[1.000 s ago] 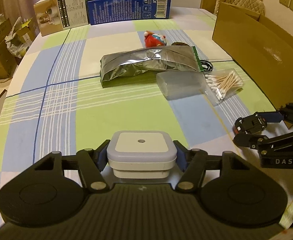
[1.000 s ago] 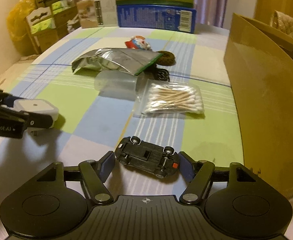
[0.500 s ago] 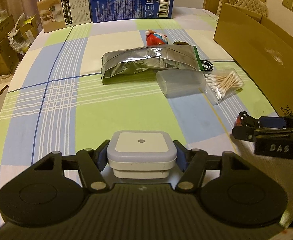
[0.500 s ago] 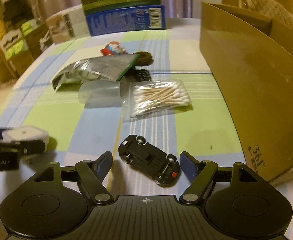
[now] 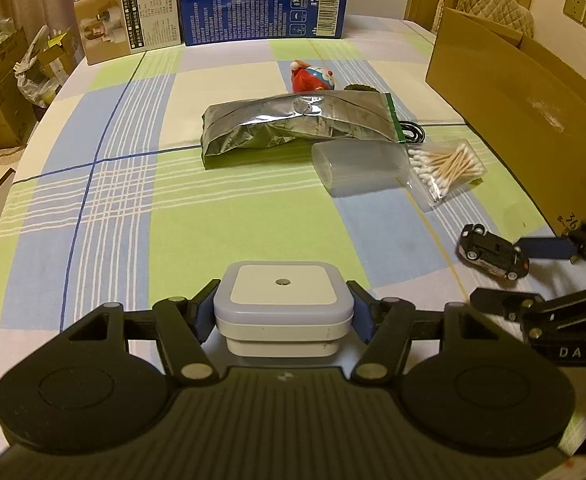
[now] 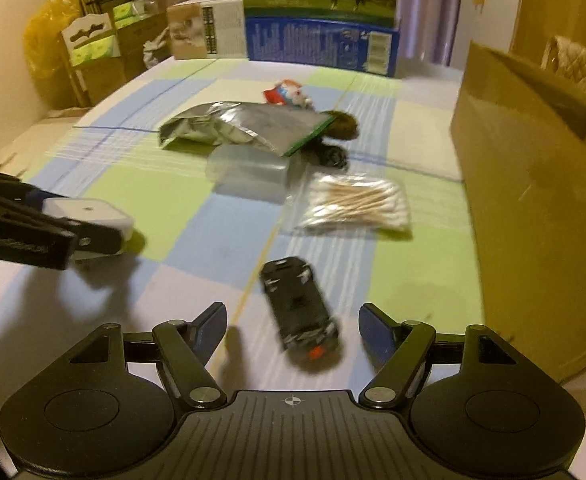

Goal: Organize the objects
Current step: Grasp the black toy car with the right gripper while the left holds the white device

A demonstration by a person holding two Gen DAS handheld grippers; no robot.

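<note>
My left gripper point(image 5: 283, 314) is shut on a square white night light point(image 5: 283, 308) and holds it just above the checked tablecloth; it also shows in the right wrist view point(image 6: 89, 216). My right gripper point(image 6: 293, 322) is open. A black toy car point(image 6: 299, 310) lies upside down on the cloth between its fingers, touching neither, blurred. In the left wrist view the car point(image 5: 493, 252) lies next to the right gripper's blue finger point(image 5: 545, 248).
A large cardboard box point(image 5: 533, 120) stands along the right. Mid-table lie a silver foil bag point(image 5: 293, 124), a clear plastic case point(image 5: 361, 168), a bag of cotton swabs point(image 5: 449, 168), a black cable point(image 5: 413, 132) and a red-and-blue figure point(image 5: 311, 78). Cartons point(image 5: 261, 12) stand at the back.
My right gripper has opened wider and let go of the toy car, which has turned lengthwise between the fingers. My left gripper still holds the night light and has barely moved.
</note>
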